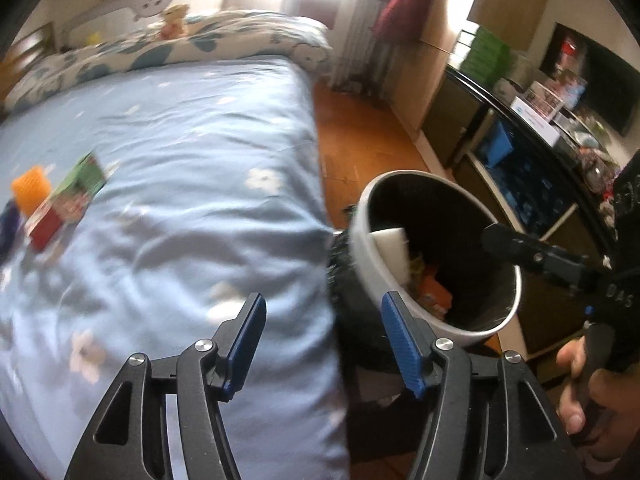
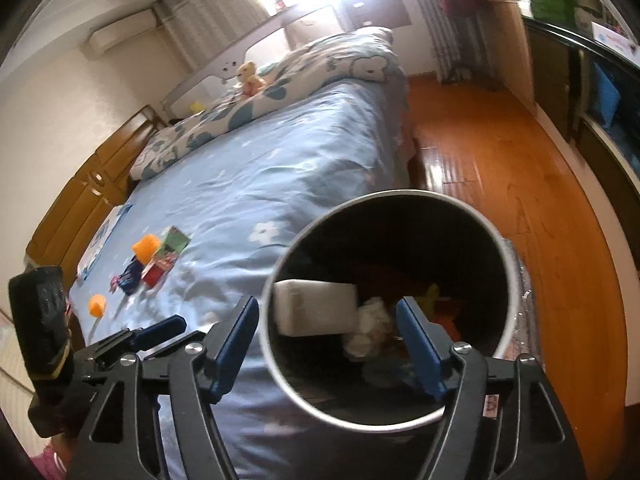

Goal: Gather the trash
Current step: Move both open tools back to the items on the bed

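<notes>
Beside the bed's (image 2: 280, 168) side edge, both claws, left (image 1: 322, 340) and right (image 2: 326, 344), gape empty over the bin (image 2: 508, 280) already holding trash, while wrappers (image 2: 164, 256) and orange cups (image 2: 146, 248) remain mid-bed.

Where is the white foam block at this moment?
The white foam block is inside the trash bin, leaning against its left inner wall beside a crumpled white tissue. The bin stands on the floor at the bed's right edge.
</notes>
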A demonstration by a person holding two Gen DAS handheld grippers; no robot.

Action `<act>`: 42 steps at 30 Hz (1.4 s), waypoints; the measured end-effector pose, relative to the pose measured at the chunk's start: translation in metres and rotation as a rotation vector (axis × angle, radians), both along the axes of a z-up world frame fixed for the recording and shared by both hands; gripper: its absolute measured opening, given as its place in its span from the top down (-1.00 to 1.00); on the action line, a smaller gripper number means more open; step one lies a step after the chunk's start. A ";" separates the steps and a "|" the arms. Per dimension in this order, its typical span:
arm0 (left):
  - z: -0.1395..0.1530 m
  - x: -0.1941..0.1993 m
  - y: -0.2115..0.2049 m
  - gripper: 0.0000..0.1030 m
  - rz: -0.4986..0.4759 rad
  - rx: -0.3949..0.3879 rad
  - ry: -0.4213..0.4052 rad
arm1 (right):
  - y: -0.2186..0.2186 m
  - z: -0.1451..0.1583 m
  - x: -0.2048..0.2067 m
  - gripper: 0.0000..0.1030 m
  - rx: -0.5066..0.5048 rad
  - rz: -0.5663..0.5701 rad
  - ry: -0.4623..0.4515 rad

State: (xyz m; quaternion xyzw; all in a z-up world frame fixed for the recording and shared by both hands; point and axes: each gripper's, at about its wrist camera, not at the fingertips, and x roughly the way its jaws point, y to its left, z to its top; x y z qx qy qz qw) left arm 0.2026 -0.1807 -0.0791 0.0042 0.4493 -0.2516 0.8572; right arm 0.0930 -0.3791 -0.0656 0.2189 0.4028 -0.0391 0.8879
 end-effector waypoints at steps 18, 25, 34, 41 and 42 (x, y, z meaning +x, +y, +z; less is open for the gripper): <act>-0.001 -0.036 0.138 -0.16 0.342 -0.005 0.028 | 0.117 -0.016 0.063 -0.62 0.076 0.210 0.015; -0.009 -0.021 0.178 -0.16 0.425 0.004 0.043 | 0.160 -0.026 0.088 -0.63 0.075 0.286 0.031; -0.019 0.005 0.220 -0.16 0.517 0.019 0.056 | 0.208 -0.038 0.131 -0.63 0.072 0.354 0.055; -0.025 0.041 0.254 -0.16 0.575 0.048 0.054 | 0.241 -0.046 0.172 -0.63 0.071 0.379 0.064; -0.026 0.046 0.256 -0.16 0.580 0.049 0.054 | 0.246 -0.047 0.180 -0.63 0.069 0.382 0.064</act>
